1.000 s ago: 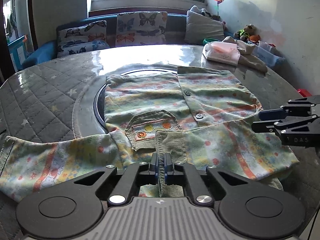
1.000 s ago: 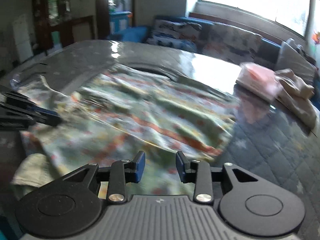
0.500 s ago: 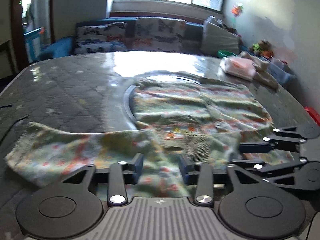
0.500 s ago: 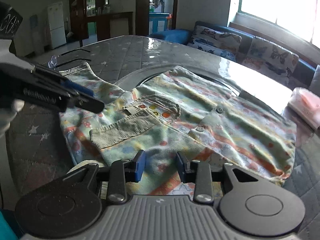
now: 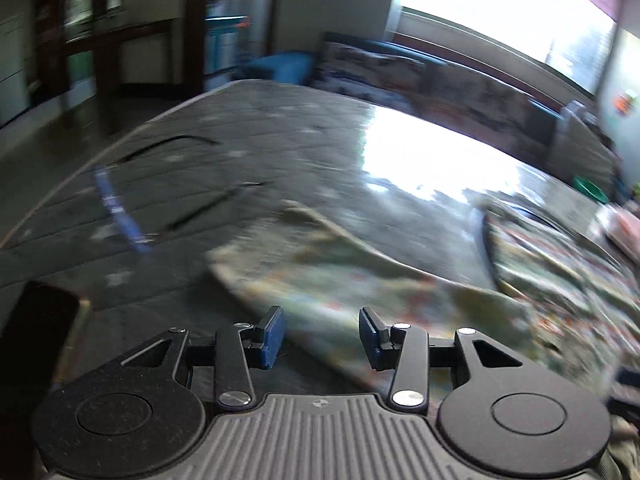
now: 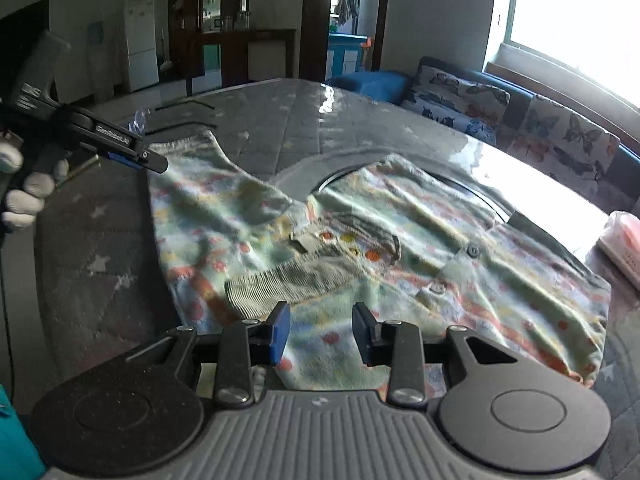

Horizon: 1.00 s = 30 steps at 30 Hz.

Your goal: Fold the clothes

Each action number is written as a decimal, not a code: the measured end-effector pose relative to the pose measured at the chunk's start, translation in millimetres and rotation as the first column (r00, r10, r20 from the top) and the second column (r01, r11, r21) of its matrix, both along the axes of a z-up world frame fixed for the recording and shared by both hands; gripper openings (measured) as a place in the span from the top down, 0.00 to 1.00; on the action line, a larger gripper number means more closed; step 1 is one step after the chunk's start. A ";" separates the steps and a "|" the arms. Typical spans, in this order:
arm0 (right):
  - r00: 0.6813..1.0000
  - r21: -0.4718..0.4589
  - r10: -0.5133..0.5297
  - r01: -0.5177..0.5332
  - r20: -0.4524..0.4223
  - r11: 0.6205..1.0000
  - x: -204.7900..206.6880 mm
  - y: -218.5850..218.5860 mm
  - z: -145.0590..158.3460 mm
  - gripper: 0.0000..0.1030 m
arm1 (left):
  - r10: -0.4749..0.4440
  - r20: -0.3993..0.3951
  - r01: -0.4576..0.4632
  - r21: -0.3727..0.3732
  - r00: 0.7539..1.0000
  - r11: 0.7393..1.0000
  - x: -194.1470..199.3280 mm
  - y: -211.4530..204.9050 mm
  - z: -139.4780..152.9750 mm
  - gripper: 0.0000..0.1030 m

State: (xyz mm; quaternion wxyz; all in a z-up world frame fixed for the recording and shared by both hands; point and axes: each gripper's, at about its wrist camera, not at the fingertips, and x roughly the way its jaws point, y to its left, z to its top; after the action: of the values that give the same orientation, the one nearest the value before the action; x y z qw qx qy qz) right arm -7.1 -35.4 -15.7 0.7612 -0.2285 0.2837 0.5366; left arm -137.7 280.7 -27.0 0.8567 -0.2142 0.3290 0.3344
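One garment (image 6: 360,248), a small patterned shirt with two visible buttons and one corduroy-trimmed pocket, lies spread flat on the quilted tabletop (image 6: 100,240), its body partly covering a round inset in the surface. One sleeve (image 6: 200,184) extends toward the left side of the right wrist view. The right gripper (image 6: 320,334) hovers over the near hem with its two blue-padded fingers set wide apart and nothing between them. The left gripper (image 6: 154,162) appears in the same view at the outer end of that sleeve, held by one white-gloved hand (image 6: 24,184); from this side angle its opening cannot be read. In the left wrist view, which is heavily motion-blurred, the left gripper (image 5: 320,334) shows two fingers spread wide with no cloth between them, and the sleeve (image 5: 320,260) lies just ahead of the fingertips. One pink-and-white package (image 6: 624,240), probably a wipes pack, sits on the tabletop beyond the garment's far edge.
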 end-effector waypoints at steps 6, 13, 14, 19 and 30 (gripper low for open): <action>1.000 0.010 0.005 -0.005 -0.003 1.000 -1.3 1.5 3.4 0.67 | 0.145 -0.005 -0.145 -0.008 0.989 0.989 -8.4 36.6 -8.2 0.58; 1.000 0.020 -0.009 0.009 -0.007 1.000 -2.4 -3.2 5.0 0.67 | 0.147 0.002 -0.147 0.019 0.989 0.989 -5.4 46.3 -13.3 0.65; 1.000 0.025 -0.015 0.015 -0.007 1.000 -2.6 -4.8 5.4 0.67 | 0.144 0.005 -0.144 0.022 0.990 0.989 -5.5 46.4 -13.5 0.73; 0.999 0.044 -0.041 0.041 -0.007 0.998 -0.9 -14.7 10.3 0.67 | 0.115 0.049 -0.115 -0.002 0.992 0.993 -9.4 45.1 -10.2 0.92; 0.987 0.109 -0.158 0.160 -0.026 0.981 14.5 -54.3 19.6 0.67 | -0.174 0.266 0.185 -0.018 0.948 0.982 12.7 -40.4 64.0 0.93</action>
State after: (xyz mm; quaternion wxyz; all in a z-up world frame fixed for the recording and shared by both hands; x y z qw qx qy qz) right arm 7.4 -89.7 3.8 0.8108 -0.1580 0.2773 0.4907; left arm -125.0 240.2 37.0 0.9150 -0.2440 0.2374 0.2165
